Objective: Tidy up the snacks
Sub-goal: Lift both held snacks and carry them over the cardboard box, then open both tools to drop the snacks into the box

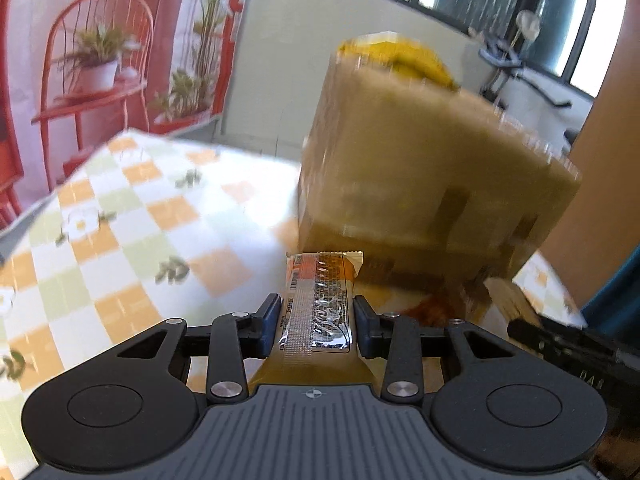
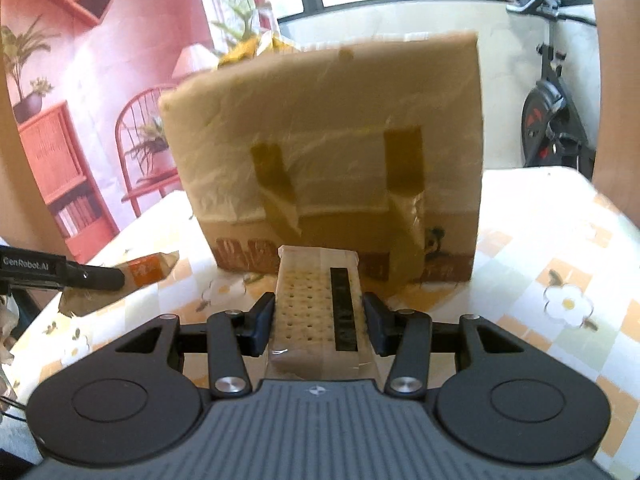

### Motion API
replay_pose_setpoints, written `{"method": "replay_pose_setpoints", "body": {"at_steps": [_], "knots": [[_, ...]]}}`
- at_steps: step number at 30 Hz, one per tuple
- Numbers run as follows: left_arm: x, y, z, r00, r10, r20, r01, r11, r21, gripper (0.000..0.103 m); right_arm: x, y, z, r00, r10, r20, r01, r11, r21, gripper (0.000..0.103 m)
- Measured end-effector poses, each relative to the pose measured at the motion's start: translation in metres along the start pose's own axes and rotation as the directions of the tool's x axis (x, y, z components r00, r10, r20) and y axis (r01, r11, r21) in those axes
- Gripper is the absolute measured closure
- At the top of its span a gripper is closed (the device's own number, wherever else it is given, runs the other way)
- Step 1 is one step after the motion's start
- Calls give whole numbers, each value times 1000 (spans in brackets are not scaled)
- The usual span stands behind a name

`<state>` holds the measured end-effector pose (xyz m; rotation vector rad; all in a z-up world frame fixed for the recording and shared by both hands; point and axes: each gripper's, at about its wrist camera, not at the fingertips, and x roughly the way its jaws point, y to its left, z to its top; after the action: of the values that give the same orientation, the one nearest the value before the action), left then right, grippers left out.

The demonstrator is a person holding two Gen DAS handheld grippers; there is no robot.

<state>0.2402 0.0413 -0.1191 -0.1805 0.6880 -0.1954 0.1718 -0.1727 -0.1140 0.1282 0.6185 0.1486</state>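
My left gripper (image 1: 316,316) is shut on an orange snack bar packet (image 1: 320,296), held just above the table in front of a taped cardboard box (image 1: 420,152). My right gripper (image 2: 319,320) is shut on a clear packet of crackers (image 2: 316,304), facing the box's front wall (image 2: 332,148). The left gripper with its orange packet (image 2: 148,270) shows at the left of the right wrist view. A yellow snack bag (image 1: 408,58) sticks out of the box's open top; it also shows in the right wrist view (image 2: 248,50).
The table has a checked orange, green and white cloth (image 1: 132,216) with flowers. The right gripper's tip (image 1: 560,340) shows at the right of the left wrist view. An exercise bike (image 2: 556,112) stands behind the table. A red-patterned wall (image 1: 92,60) lies to the left.
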Motion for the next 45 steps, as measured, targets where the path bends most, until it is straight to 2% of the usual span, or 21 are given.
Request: {"method": "replay_pose_setpoints", "body": {"at_steps": [7,14,20,25,29,34,40,42,44,45], "knots": [[-25,-20,53,988,-61,145,57,998,30,63,-24,-7,37,992,-1,126,1,1000,3,54],[-26,-64,95,950,-168,261,149,984,94,63,-46,-17,85,964,3,265,-6,1000,11,54],[6,-105,118,936,-226,269,187,969,162,63,-38,-30,117,948,-24,318,20,1000,13,54],[33,-121,134,925,-272,264,220,952,212,63,-27,-33,144,927,-26,374,39,999,-26,54],[54,-122,146,934,-273,231,230,953,195,63,-5,-35,160,927,-32,373,52,998,-44,54],[72,-118,151,952,-247,183,208,956,208,63,17,-36,170,926,-3,377,36,996,-81,54],[87,-114,150,964,-230,133,198,956,216,62,37,-40,169,931,6,364,35,994,-107,54],[91,-116,151,968,-224,114,195,956,219,60,44,-41,168,938,8,345,34,993,-114,52],[92,-115,152,969,-221,111,193,957,217,42,50,-43,167,947,-2,320,42,992,-120,49],[91,-114,151,968,-224,117,195,956,218,40,51,-43,167,949,-11,317,52,991,-123,43]]}}
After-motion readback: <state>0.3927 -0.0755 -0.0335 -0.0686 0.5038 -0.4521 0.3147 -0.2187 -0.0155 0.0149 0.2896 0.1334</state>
